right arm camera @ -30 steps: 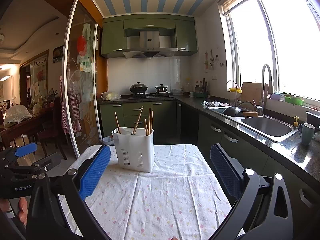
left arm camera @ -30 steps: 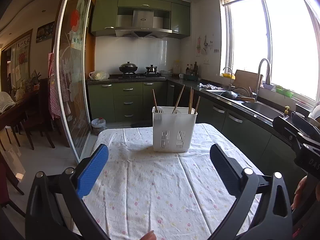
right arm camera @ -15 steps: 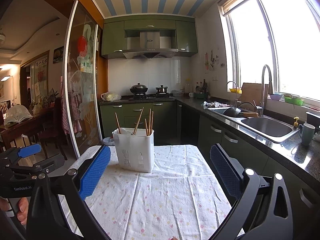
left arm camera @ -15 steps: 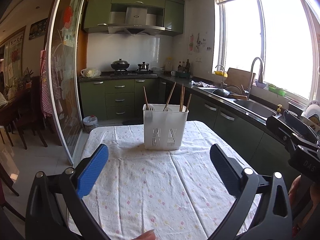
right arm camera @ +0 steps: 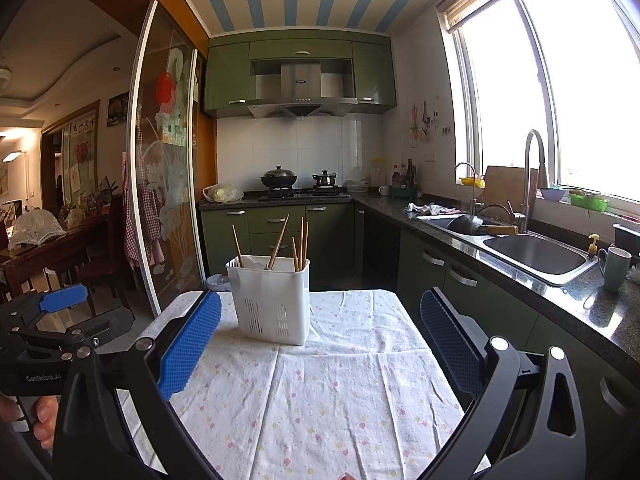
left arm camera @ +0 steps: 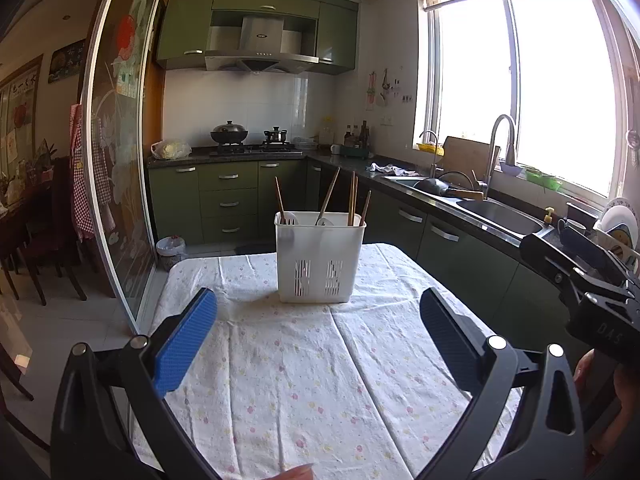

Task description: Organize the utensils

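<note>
- The left gripper [left arm camera: 318, 334] hangs above the near part of the surface [left arm camera: 304, 380] with its jaws spread wide and nothing between them
- The right gripper [right arm camera: 320, 334] hangs beside it, jaws equally wide and empty, seen in the left view at the right edge
- A thin flowered cloth [right arm camera: 332, 392] covers the surface and lies in soft creases; it would likely slide or bunch if anything were dragged over it
- The white plastic holder [left arm camera: 320, 258] stands upright at the far middle of the surface, well ahead of both grippers; it looks light and could tip if a stick is pulled sideways
- Several wooden chopsticks [left arm camera: 352, 199] lean in its compartments, with pale spoon-like pieces [left arm camera: 325, 221] low at the rim
- The chopsticks look thin, stiff, light and smooth, so they could slip or twist; best taken on the bare upper part above the rim, and lifted straight up
</note>
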Motion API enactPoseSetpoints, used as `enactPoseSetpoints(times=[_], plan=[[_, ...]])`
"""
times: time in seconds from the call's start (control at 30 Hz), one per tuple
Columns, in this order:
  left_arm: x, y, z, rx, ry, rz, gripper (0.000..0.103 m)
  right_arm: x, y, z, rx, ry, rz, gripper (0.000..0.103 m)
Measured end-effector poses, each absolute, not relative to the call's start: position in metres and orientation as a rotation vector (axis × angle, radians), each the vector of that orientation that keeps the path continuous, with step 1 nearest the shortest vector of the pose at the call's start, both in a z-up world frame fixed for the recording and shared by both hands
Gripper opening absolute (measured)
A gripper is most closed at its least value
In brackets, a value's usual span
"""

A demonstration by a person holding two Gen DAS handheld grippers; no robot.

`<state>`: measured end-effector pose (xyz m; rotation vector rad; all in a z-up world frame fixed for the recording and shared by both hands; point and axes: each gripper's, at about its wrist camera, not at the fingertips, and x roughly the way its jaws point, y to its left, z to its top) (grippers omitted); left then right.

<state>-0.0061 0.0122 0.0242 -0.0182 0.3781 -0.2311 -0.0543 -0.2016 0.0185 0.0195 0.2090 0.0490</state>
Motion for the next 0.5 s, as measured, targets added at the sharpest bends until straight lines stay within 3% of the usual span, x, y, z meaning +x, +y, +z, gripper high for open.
enactPoseSetpoints(times=[0.5], plan=[[-0.0059,0.0125,0.0234,-0.006,0.374,-0.226,0.097,-0.0543,-0.201,0.0185,0.018,0.209,0.048,0.099]])
